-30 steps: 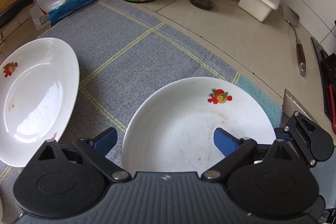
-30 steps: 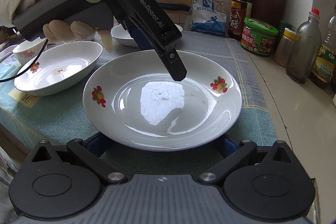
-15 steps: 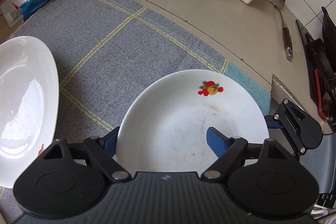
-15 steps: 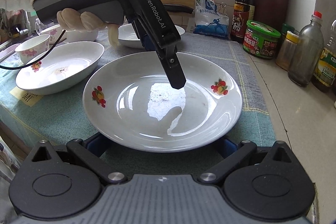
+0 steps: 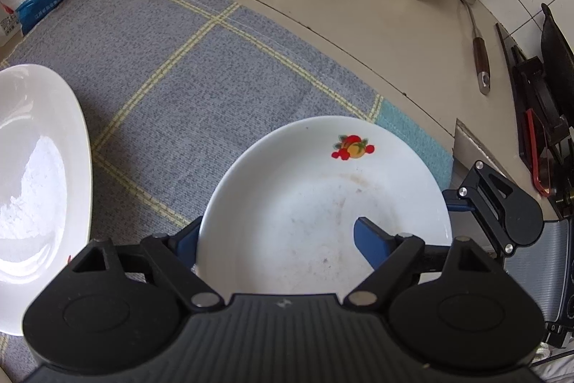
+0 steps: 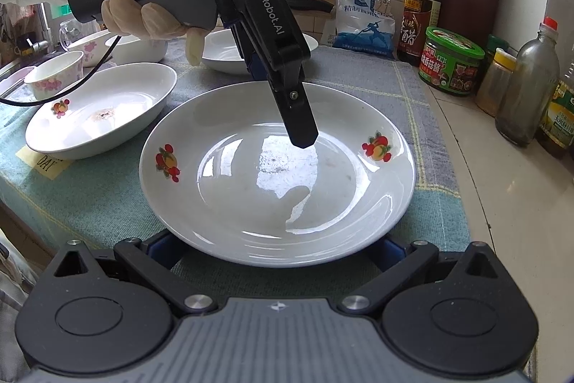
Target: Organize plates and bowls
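Left wrist view: our left tongs (image 5: 276, 236) straddle the rim of the round plate (image 5: 323, 203) on the cloth (image 5: 215, 78); one finger lies outside the rim, the other inside; jaws apart, no grip confirmed; a second dish (image 5: 36, 185) lies separate.

Right wrist view: our right tongs (image 6: 276, 250) sit spread at the near edge of the plate (image 6: 276, 174), fingers below its rim, not clamping; dishes and bowls (image 6: 53, 74) lie unstacked; we judge the sorting barely started.
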Motion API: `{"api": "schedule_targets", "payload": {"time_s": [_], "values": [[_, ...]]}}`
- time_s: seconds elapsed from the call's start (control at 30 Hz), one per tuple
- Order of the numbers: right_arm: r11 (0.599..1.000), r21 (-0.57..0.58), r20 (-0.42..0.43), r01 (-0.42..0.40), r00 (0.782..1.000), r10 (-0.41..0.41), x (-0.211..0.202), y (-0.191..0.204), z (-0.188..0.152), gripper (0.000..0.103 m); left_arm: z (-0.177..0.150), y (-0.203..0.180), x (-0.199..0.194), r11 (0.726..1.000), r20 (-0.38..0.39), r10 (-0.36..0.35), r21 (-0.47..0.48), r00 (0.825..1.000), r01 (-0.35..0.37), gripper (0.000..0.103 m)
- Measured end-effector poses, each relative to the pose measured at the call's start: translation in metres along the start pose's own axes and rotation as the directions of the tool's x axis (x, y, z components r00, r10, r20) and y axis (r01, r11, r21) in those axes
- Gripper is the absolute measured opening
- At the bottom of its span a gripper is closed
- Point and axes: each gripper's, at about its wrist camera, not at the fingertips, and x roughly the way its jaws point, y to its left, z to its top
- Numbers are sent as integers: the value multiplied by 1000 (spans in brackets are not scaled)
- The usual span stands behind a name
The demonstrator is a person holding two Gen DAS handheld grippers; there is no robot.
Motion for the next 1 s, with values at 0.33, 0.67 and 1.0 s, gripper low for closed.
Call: {"api": "schedule_targets", "payload": {"time_s": [0.33,0.67,1.0], "values": [[1000,-8,-30,1,1000,-1,0,-2,5,103,-1,-2,-7,1000,22,-12,15,1000,12,85],[999,-40,-21,24,999,-25,2,-19,21,103,23,6,-16,1000,78,-12,23,997,10,85],[998,-55,-20,28,999,-29,19,-51,37,103,56,23,-11,1000,127,4,12,992,-5,85]]}}
